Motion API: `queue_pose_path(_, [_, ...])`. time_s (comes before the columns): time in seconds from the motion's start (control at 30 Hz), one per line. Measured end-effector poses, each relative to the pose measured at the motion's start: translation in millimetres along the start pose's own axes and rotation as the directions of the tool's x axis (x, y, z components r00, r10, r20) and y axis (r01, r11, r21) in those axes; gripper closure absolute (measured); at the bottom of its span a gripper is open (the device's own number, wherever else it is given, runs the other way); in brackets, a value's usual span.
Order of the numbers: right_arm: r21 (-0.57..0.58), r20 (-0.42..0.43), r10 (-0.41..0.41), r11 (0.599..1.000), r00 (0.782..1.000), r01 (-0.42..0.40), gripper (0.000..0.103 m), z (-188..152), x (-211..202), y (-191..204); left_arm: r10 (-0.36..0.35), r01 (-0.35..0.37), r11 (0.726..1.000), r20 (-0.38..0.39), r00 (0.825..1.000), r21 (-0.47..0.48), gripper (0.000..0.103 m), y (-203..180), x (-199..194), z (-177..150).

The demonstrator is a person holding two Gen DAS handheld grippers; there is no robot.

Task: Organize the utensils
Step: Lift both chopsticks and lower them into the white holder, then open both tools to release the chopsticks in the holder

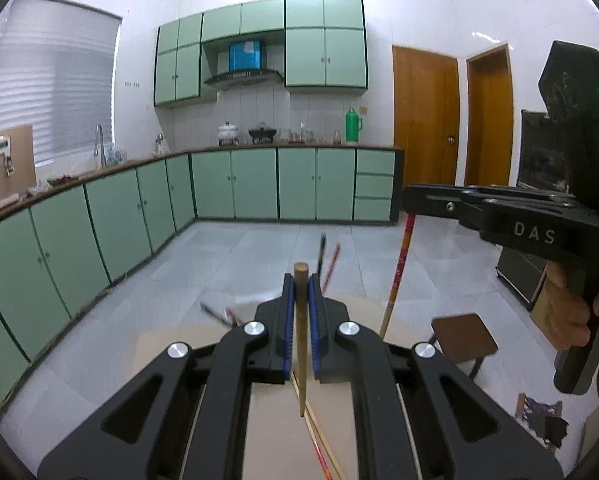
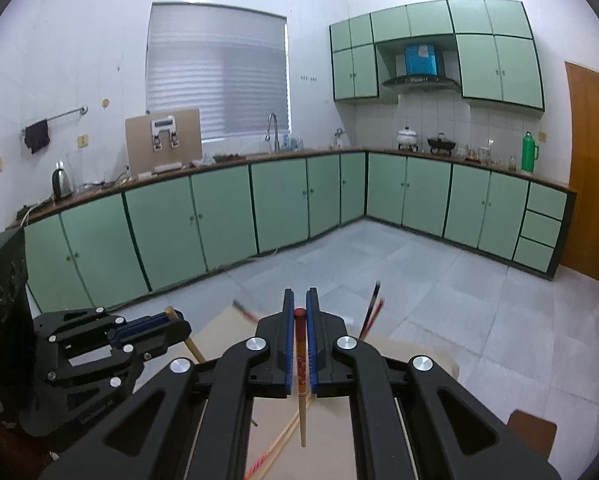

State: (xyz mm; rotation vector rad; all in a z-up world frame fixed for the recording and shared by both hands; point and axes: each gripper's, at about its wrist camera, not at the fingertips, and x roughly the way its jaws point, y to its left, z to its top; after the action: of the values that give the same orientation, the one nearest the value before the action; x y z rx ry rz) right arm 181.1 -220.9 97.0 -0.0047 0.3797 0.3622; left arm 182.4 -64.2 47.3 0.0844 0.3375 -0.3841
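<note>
Holding both sticks clear above the table (image 1: 179,344): your left gripper (image 1: 300,280) is clamped on the plain wooden chopstick (image 1: 301,344), your right gripper (image 2: 300,300) on the red-patterned chopstick (image 2: 301,364). Each hangs tip-down along its jaws, toward the near edge, over the loose chopsticks (image 2: 283,440) lying there.

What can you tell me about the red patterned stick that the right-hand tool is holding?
The red patterned chopstick looks like lacquered wood: a round red top, a red and gold patterned upper part, and a plain pale taper below. The right gripper is shut on its upper part, blue pads pressing both sides. It hangs roughly upright, thin tip down, above the table without touching it. From the left camera it slants slightly.
</note>
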Motion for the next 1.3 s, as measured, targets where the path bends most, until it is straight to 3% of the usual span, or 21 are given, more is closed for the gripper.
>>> queue_pose_path(0.27, [0.009,0.091,-0.039,0.999,0.995,0.039,0.097,55,37,-14,0.052,-0.052,0.999,0.086,0.995,0.006,0.097,12,45,57])
queue_pose_path(0.5, [0.014,0.109,-0.086,0.996,0.99,0.085,0.097,71,91,-28,0.083,-0.081,0.996,0.086,0.993,-0.027,0.097,30,100,72])
queue_pose_path(0.87, [0.029,0.003,-0.109,0.994,0.994,0.109,0.097,33,166,-51,0.081,-0.082,0.996,-0.045,0.996,-0.037,0.097,54,184,34])
queue_pose_path(1.23, [0.031,-0.077,-0.098,0.995,0.992,0.1,0.097,-5,189,-59,0.071,-0.077,0.996,-0.122,0.99,-0.043,0.096,72,205,8])
queue_pose_path(1.3, [0.029,-0.074,-0.101,0.994,0.992,0.104,0.091,-5,188,-60,0.066,-0.072,0.996,-0.125,0.99,-0.046,0.096,74,203,6])
